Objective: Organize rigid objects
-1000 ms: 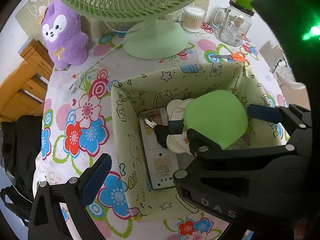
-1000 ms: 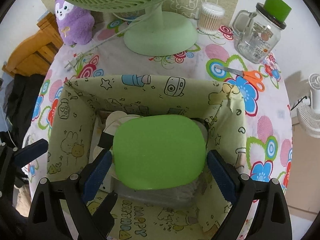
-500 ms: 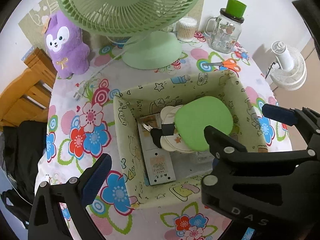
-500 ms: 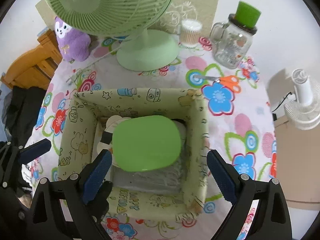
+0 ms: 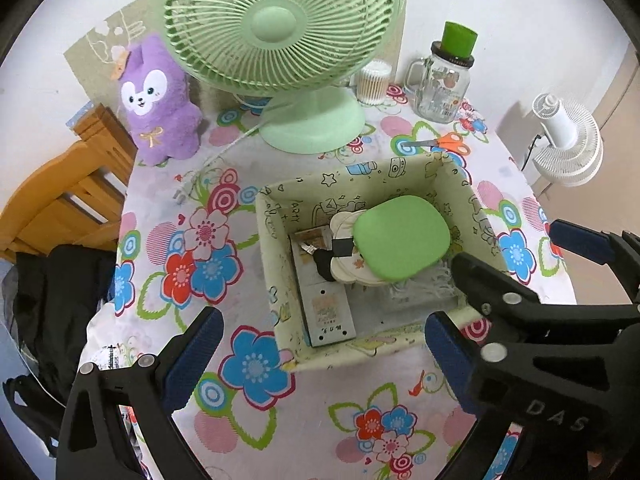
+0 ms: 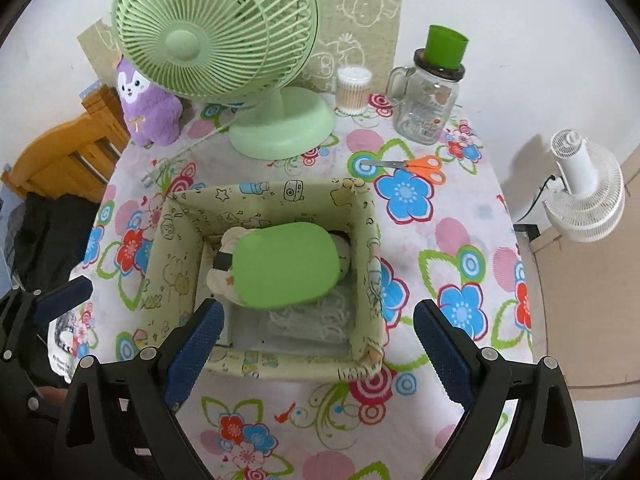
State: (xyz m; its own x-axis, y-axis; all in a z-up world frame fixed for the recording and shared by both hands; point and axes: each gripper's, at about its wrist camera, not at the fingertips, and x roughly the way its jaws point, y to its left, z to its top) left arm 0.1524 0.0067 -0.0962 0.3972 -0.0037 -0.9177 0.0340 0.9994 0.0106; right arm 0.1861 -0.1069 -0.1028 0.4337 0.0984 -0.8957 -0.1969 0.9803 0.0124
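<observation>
You get bright, even indoor light, soft shadows, sharp centres, and strong fisheye bending with black corners at the edges.

Floral-cloth table, fabric box, green fan, scissors, jar

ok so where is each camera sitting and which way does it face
Left wrist: on the left gripper, above the table's near-left, looking down and forward at the storage box; its own two blue-padded fingers show, and the right gripper crosses the lower right.
Right wrist: on the right gripper, above the box's near edge, facing the green fan; its own fingers show, with the left gripper at the left edge.
Shared: box, green lid, fan, scissors, jar.
</observation>
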